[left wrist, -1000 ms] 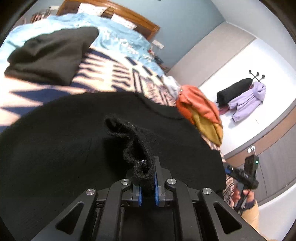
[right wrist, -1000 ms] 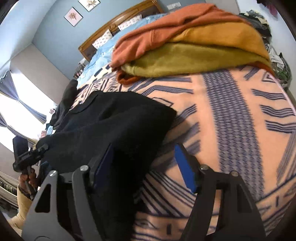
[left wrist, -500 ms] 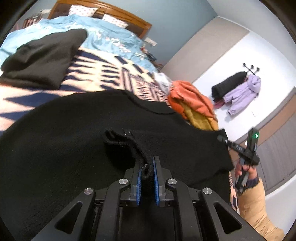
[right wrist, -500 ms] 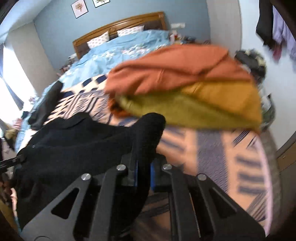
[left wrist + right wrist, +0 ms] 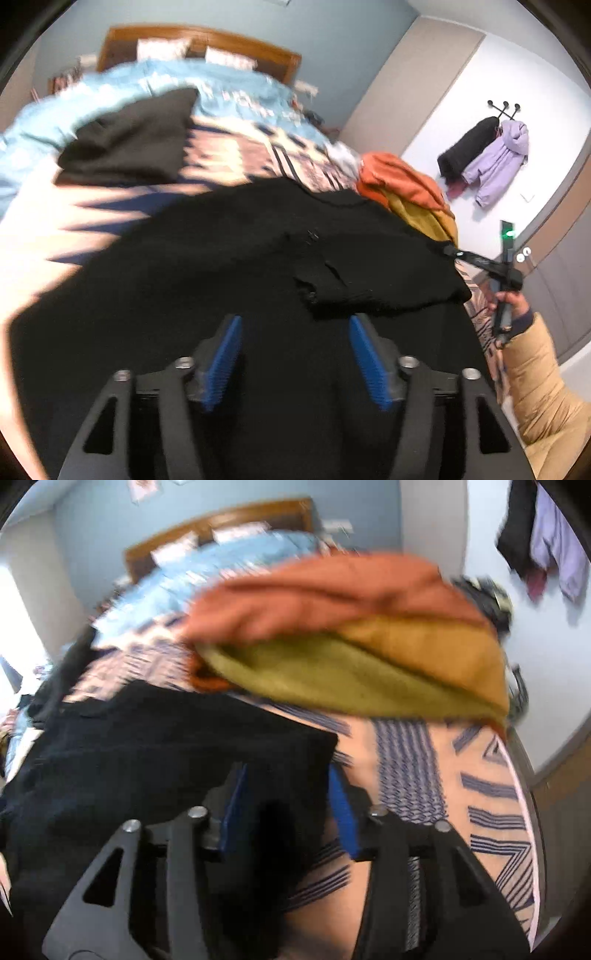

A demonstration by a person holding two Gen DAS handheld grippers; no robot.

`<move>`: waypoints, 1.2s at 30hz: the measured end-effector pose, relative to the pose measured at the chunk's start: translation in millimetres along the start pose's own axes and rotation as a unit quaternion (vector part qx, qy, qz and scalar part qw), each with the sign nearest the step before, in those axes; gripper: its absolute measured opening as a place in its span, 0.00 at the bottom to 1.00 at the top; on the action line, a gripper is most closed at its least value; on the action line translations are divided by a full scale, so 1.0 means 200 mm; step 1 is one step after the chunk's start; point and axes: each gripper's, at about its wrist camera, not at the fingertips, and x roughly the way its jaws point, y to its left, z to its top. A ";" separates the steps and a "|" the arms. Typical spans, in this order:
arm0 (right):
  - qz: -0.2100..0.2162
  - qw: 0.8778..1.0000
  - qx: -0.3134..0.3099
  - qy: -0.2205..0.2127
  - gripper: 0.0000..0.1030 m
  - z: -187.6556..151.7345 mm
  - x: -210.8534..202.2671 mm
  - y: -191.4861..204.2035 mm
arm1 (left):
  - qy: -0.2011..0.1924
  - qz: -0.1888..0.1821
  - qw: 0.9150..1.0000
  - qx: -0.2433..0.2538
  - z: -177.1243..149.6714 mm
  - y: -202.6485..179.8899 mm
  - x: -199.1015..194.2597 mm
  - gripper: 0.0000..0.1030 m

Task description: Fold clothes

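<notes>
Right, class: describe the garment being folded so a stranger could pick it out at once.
Start from the bed with the patterned blanket. At its near end, in front of both open grippers, lies the black sweater, spread wide. Unlike the smaller dark bundle near the blue duvet and the orange and mustard pile, it is the large flat one.

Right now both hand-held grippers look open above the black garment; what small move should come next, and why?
Probably lower the left hand-held gripper onto the loose flap just ahead of it and close. Its jaws stand wide apart with nothing between them. The right hand-held gripper is open too, astride an edge of the black garment, which lies unfinished on the patterned blanket.
</notes>
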 end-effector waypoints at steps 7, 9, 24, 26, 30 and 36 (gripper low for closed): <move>0.142 0.980 -0.143 0.001 0.58 -0.10 -0.08 0.61 | -0.043 0.135 0.989 -0.041 -0.15 0.27 -0.34 0.80; 0.170 0.970 -0.172 0.018 0.58 -0.14 -0.03 0.77 | -0.035 0.181 0.981 -0.067 -0.20 0.38 -0.38 0.80; 0.252 0.957 -0.132 0.065 0.64 -0.26 0.12 1.02 | 0.007 0.218 0.974 -0.060 -0.48 0.35 -0.24 0.47; 0.248 0.959 -0.125 0.063 0.66 -0.26 0.12 1.00 | 0.004 0.226 0.972 -0.062 -0.48 0.34 -0.26 0.21; 0.238 0.962 -0.118 0.066 0.66 -0.29 0.11 0.98 | -0.011 0.304 0.952 -0.034 -0.42 0.34 -0.34 0.08; 0.238 0.963 -0.113 0.063 0.66 -0.30 0.08 0.96 | -0.061 0.470 0.874 0.104 -0.21 0.15 -0.47 0.08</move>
